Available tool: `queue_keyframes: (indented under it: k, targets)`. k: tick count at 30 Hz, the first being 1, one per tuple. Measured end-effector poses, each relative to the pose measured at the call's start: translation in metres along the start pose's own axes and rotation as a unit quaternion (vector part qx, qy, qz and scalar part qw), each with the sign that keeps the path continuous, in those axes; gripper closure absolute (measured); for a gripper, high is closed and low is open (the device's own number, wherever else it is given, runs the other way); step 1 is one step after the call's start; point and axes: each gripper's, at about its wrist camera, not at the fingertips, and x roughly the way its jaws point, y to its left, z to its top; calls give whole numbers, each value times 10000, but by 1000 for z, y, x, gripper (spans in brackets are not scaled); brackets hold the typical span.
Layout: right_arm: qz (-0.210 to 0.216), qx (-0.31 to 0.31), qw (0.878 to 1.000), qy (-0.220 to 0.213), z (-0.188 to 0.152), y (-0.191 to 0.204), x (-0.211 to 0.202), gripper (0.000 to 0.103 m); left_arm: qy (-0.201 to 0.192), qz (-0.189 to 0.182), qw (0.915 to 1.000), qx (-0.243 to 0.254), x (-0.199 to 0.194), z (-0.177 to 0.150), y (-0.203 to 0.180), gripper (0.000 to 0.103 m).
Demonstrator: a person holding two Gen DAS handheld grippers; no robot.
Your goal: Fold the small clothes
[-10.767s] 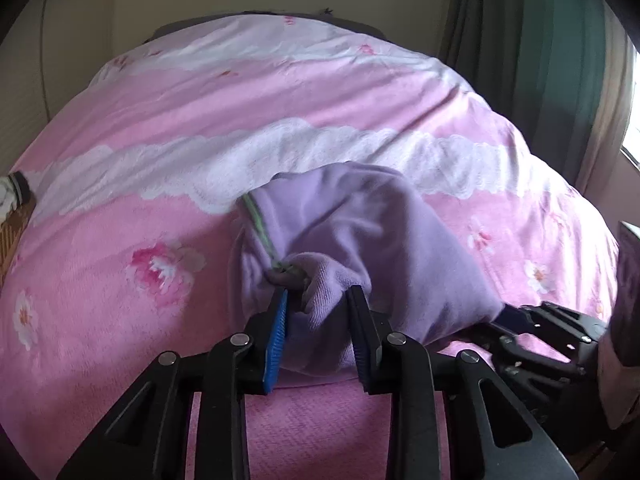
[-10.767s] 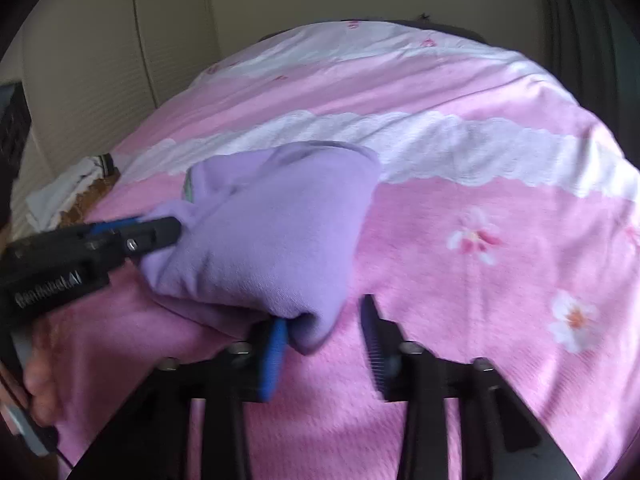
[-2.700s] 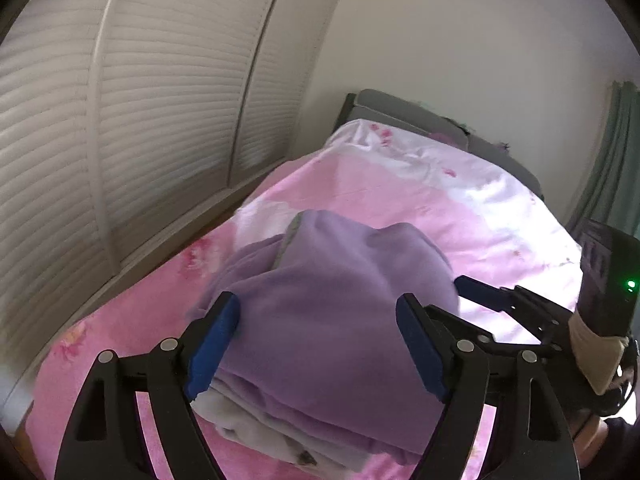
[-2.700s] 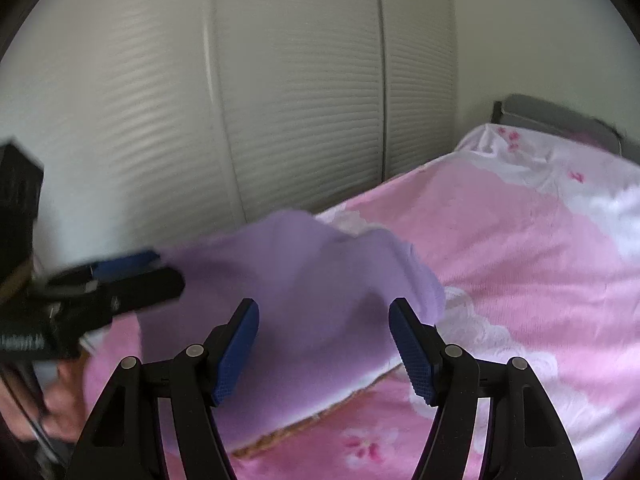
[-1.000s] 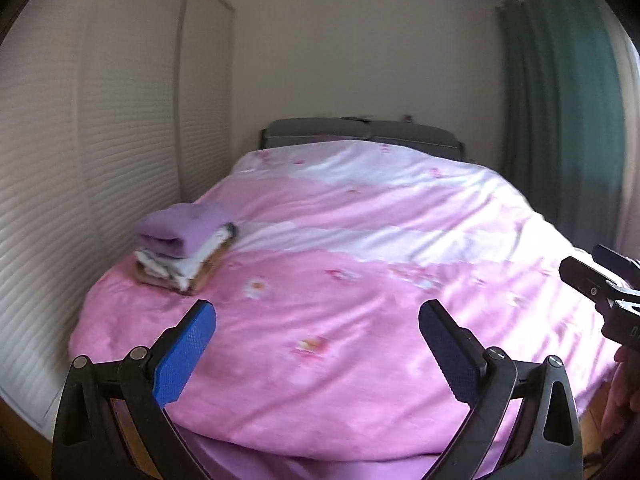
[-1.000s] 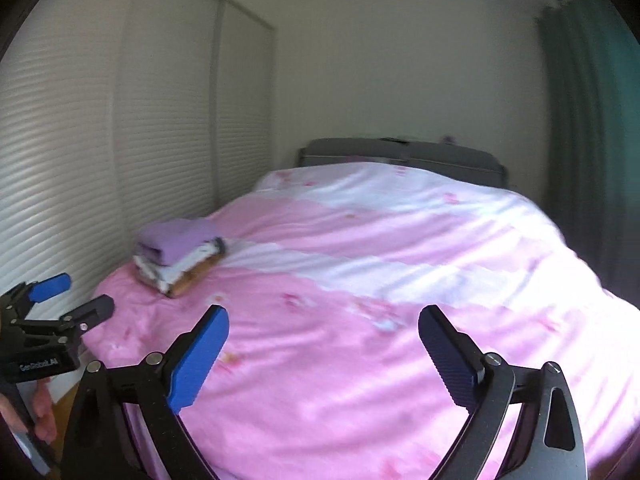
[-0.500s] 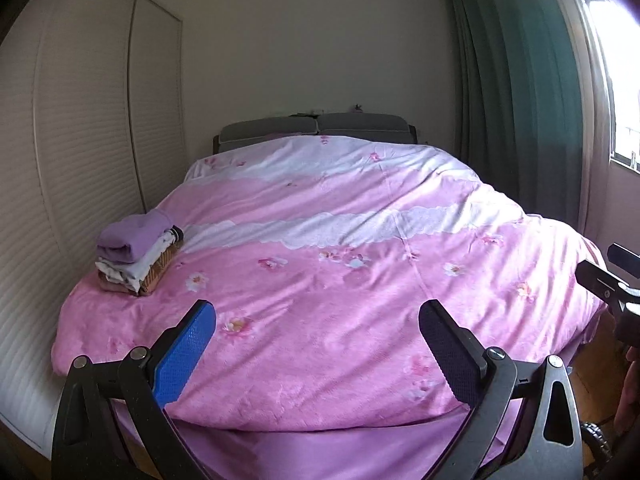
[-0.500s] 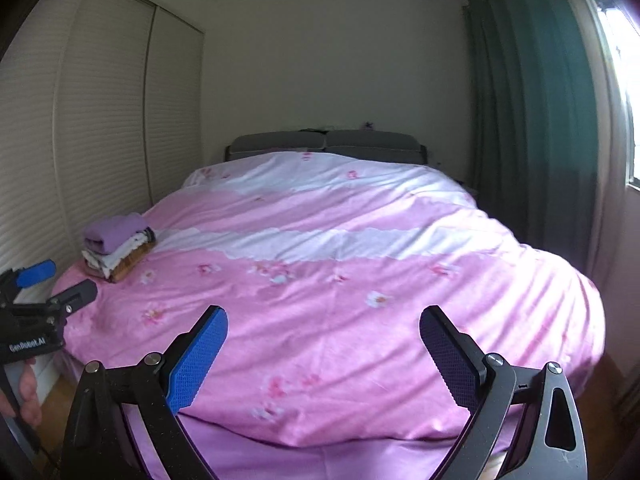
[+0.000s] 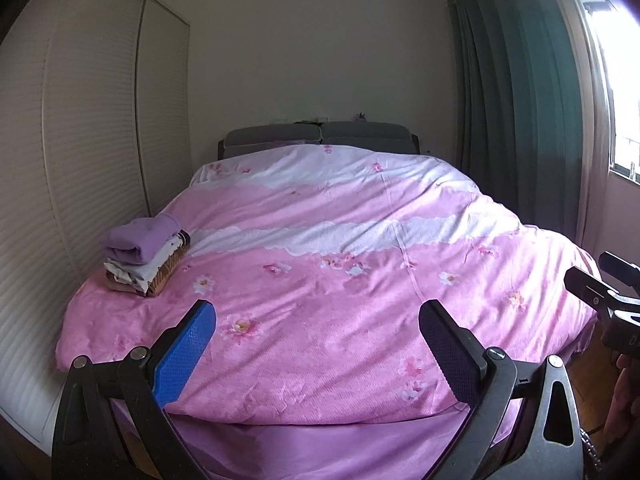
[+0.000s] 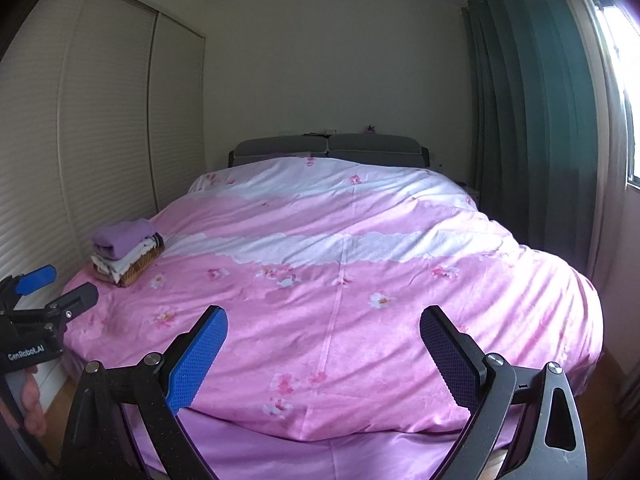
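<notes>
Left wrist view: your left gripper is spread wide and empty, the folded stack far off left. Your right gripper gapes too, stack well apart.

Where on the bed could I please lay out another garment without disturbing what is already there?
Nearly the whole pink duvet is bare: the wide stretch from the foot edge to the grey headboard, and across to the side by the green curtain. Only the corner by the slatted wardrobe doors is taken, by the stack of folded clothes.
</notes>
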Motion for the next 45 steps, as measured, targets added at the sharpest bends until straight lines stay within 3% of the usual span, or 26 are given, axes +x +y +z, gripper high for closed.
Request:
queue_keyframes:
  k: [45]
  targets:
    - [-55,102,9999,15,3,-12,-1,5,151,-43,9999,25,8,-9,1,0]
